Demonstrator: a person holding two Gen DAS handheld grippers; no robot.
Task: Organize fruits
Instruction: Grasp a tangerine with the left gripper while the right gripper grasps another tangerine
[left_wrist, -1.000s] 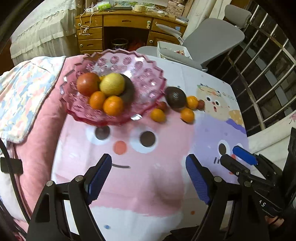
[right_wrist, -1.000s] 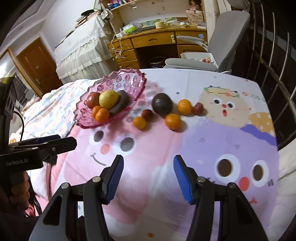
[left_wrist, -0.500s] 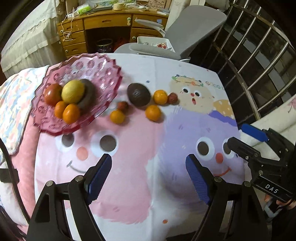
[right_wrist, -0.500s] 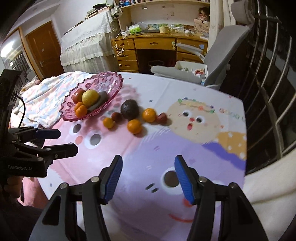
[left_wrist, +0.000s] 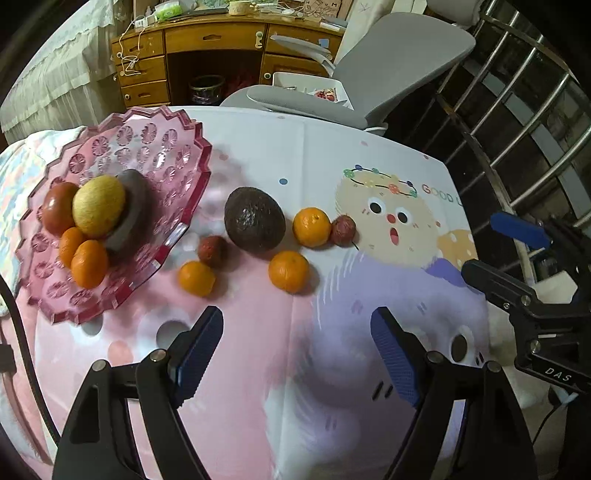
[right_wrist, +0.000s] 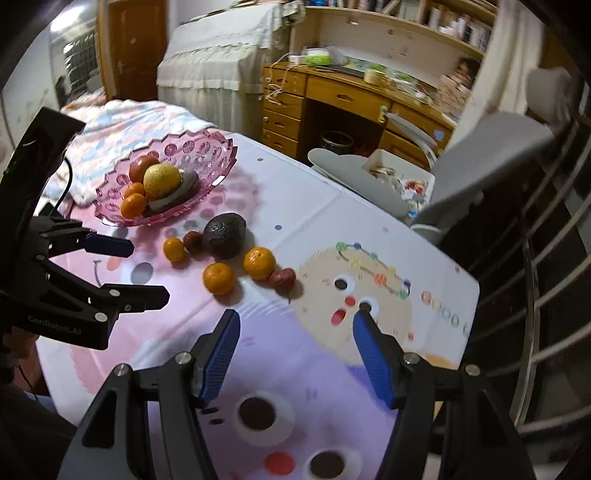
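Both sets of fingers hover empty: the left gripper (left_wrist: 295, 350) stands spread wide, the right gripper (right_wrist: 293, 354) is opening with nothing between its pads. Just beyond the left fingers lie three mandarins (left_wrist: 288, 271), two small red fruits, perhaps jujubes, and a dark avocado (left_wrist: 255, 224) on the bedcover (left_wrist: 258, 369). Farther left sits the pink glass bowl (left_wrist: 173, 147), fragile. The mandarins look light and soft-skinned, so a gentle grasp across the middle suits them.

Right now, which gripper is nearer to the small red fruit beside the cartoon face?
Right. The right gripper, empty, jaws opening, hovers just short of the small red fruit. The left gripper, open and empty, sits farther back, toward the pink bowl.
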